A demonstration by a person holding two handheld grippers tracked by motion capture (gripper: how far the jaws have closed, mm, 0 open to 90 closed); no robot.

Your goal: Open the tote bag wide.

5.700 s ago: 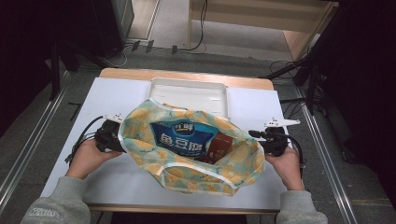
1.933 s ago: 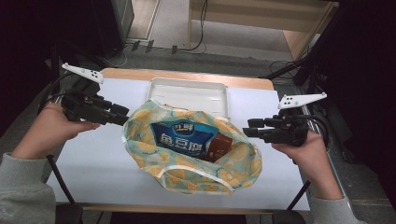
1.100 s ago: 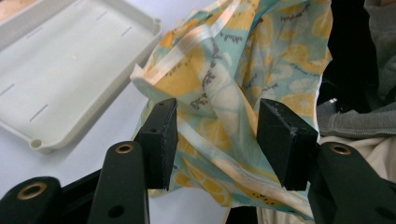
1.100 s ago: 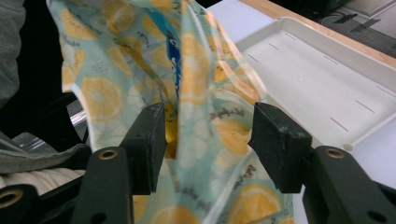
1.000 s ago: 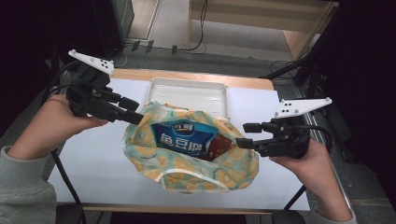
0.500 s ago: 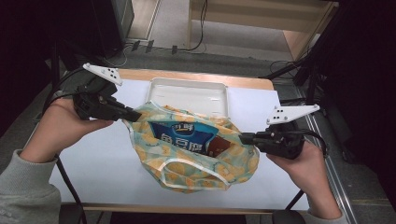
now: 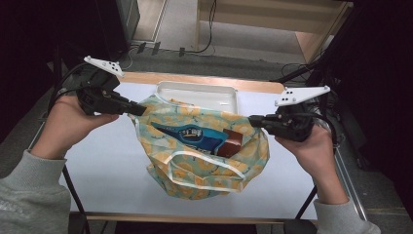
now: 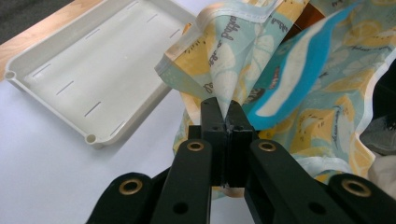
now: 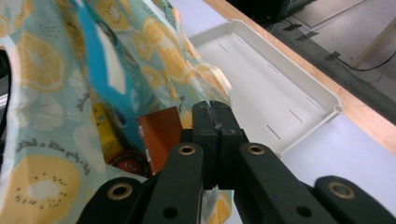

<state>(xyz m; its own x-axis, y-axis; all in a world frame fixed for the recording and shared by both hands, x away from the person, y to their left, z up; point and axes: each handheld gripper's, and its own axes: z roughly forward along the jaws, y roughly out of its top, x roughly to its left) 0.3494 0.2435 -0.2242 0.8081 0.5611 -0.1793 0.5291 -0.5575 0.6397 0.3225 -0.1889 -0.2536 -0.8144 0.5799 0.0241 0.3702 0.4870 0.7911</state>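
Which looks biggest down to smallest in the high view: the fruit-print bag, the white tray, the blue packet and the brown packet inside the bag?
1. Fruit-print bag, largest.
2. White tray, though the bag hides its near edge.
3. Blue packet, partly covered by the bag.
4. Brown packet, smallest, mostly hidden.

A shallow white tray (image 7: 197,92) lies empty on the white table (image 7: 97,165), at the far side beside the table's wooden edge strip (image 7: 253,85). Faint slot marks run along the tray's floor (image 8: 84,70), and its corners are rounded (image 9: 280,79). Beyond the tray, black cables (image 7: 209,29) trail over the grey floor, and a pale wooden frame (image 7: 272,19) stands farther behind.
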